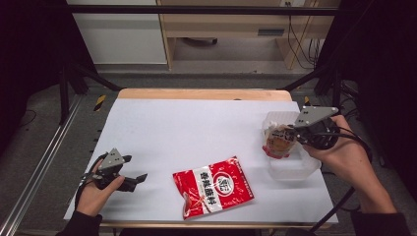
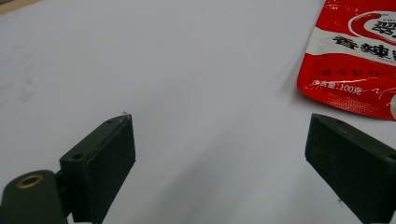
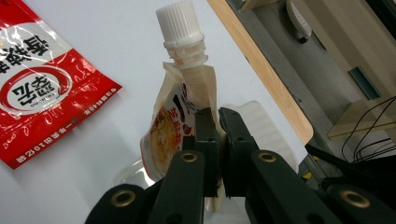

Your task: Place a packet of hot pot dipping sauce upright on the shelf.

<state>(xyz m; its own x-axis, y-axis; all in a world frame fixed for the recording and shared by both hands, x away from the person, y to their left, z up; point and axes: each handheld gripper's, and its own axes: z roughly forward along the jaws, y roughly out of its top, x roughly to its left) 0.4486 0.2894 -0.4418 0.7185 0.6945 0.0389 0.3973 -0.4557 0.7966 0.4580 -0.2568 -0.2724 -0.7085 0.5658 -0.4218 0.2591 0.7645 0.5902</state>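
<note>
While clamped between the jaws of the right gripper, a spouted pouch hangs over a clear plastic container at the table's right; the left gripper rests open, near left of a red seasoning packet.

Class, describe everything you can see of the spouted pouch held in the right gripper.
The spouted pouch is a soft, flexible pack, pale cream with an orange-brown food picture and dark lettering. A ribbed white screw cap closes its white plastic spout. The right gripper pinches its upper edge between shut black jaws, so it hangs lifted, spout tilted. In the high view it sits above the clear plastic container near the table's right edge; whether its bottom touches the container cannot be told.
</note>
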